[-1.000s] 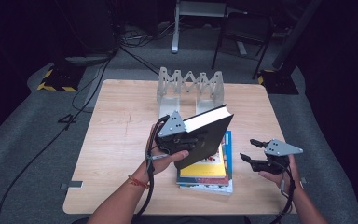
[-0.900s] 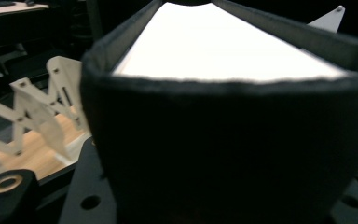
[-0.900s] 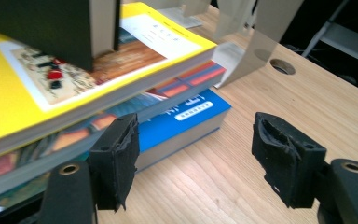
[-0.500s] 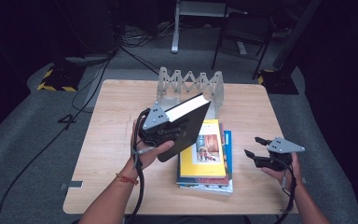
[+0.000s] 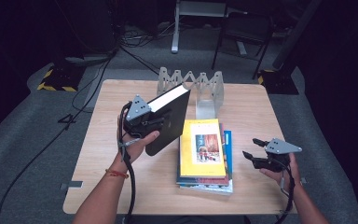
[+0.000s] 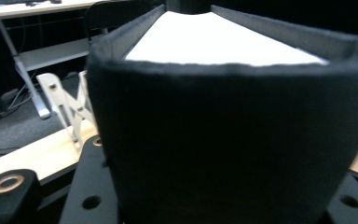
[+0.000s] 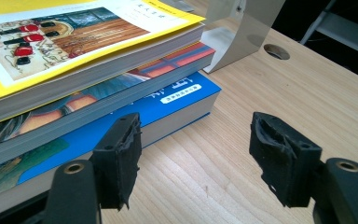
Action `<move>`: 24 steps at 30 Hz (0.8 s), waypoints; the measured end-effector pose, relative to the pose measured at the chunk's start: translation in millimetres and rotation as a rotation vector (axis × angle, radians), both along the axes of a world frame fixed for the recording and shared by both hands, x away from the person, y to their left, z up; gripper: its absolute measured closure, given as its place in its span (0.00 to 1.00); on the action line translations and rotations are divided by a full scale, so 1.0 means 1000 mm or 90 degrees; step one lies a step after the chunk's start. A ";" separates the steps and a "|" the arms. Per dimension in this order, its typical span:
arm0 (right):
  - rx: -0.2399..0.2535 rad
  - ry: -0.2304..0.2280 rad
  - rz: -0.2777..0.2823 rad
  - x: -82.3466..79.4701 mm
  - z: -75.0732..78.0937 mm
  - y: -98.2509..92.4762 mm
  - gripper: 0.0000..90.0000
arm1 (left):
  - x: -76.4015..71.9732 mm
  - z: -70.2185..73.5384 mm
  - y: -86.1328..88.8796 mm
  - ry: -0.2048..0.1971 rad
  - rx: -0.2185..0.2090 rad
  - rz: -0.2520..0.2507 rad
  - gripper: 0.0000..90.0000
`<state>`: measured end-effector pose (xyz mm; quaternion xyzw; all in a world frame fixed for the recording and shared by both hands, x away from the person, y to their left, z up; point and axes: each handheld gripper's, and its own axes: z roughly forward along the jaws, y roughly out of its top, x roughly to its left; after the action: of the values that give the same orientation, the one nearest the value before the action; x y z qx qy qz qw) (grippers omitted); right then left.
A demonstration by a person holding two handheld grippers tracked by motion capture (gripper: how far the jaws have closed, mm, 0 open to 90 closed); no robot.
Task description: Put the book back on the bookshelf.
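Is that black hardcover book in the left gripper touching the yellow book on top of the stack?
Apart. The high view shows the black hardcover book held tilted in the left gripper, with bare wood visible between it and the yellow book.

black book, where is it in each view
high view: black book left of centre, tilted, clamped in the left tool, beside the yellow-topped stack.
left gripper view: spine and white page edge between the jaws.
right gripper view: not in it.
shared landmark: folding metal book rack.
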<state>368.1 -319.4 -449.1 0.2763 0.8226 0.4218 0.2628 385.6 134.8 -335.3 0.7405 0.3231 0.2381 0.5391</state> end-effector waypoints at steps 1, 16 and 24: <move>0.000 0.000 0.000 0.000 0.000 0.000 0.39 | 0.000 0.001 0.001 -0.002 0.006 0.010 0.57; -0.010 0.016 0.008 0.002 -0.006 0.004 0.39 | 0.038 -0.016 0.014 0.018 0.024 0.094 0.58; -0.023 0.029 0.018 0.003 -0.010 0.008 0.39 | 0.070 -0.009 -0.002 0.014 0.014 0.121 0.58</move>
<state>371.4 -311.8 -458.9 0.2694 0.8397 0.4041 0.2429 455.9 132.6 -344.6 0.7149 0.3955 0.2836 0.5021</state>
